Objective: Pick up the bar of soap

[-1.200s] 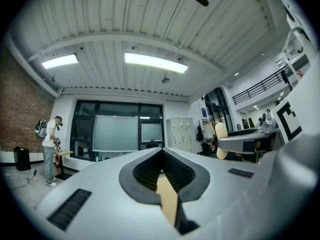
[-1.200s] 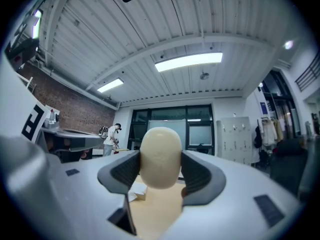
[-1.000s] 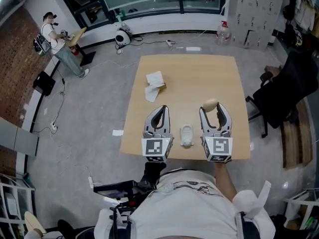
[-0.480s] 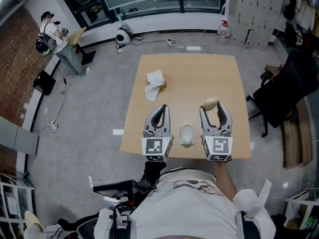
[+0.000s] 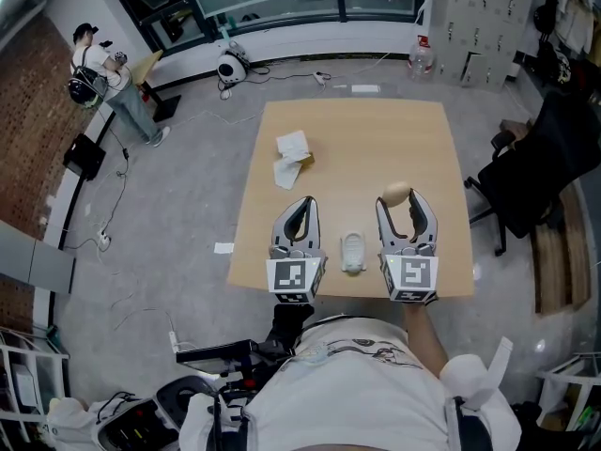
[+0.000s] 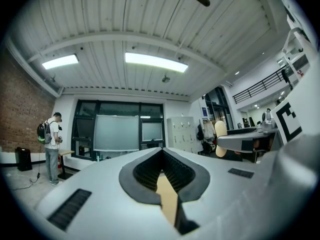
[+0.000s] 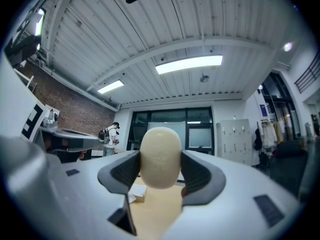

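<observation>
A cream oval bar of soap (image 7: 160, 157) stands on end between the tips of my right gripper (image 7: 161, 170), which is shut on it. In the head view the soap (image 5: 397, 194) shows at the tip of the right gripper (image 5: 406, 203), over the right near part of the wooden table (image 5: 366, 148). My left gripper (image 5: 304, 209) lies flat on the table to the left, its jaws shut with nothing between them (image 6: 161, 170). The held soap (image 6: 220, 138) also shows at the right of the left gripper view.
A white soap dish (image 5: 352, 253) sits on the table between the two grippers. Crumpled white paper with a small brown piece (image 5: 292, 159) lies at the far left of the table. A black office chair (image 5: 535, 181) stands to the right. A person with a backpack (image 5: 105, 81) stands far left.
Both grippers and the soap have stayed where they were. Only the person at the far left has shifted a little.
</observation>
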### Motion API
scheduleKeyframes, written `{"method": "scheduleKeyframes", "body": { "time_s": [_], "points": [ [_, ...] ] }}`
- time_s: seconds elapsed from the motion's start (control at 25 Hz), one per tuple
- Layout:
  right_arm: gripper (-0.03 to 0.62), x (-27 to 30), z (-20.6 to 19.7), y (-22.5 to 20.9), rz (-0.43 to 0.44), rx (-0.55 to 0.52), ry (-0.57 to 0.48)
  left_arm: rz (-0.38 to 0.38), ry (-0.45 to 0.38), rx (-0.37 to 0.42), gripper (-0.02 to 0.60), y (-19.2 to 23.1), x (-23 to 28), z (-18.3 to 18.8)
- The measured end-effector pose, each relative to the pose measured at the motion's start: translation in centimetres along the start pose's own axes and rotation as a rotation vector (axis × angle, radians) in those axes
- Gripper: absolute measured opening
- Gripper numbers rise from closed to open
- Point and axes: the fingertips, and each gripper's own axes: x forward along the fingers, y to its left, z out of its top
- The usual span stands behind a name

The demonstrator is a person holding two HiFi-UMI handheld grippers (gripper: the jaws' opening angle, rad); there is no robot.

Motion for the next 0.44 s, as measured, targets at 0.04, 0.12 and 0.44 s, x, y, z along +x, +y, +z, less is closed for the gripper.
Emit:
{"method": "scheduleKeyframes", "body": {
  "time_s": [0.04, 0.12, 0.44],
  "points": [
    [0.259, 0.02, -0.02, -0.01, 0.000, 0.000, -0.001, -0.006, -0.007, 0.005, 0.002, -0.03, 0.05, -0.16],
    [0.259, 0.06, -0.02, 0.05, 0.000, 0.002, -0.002, -0.010, -0.011, 0.009, 0.002, -0.02, 0.10, -0.28],
    [0.259, 0.25, -0.50, -0.07, 0.005, 0.007, 0.007, -0.010, -0.007, 0.007, 0.002, -0.11, 0.39, -0.52]
  ]
}}
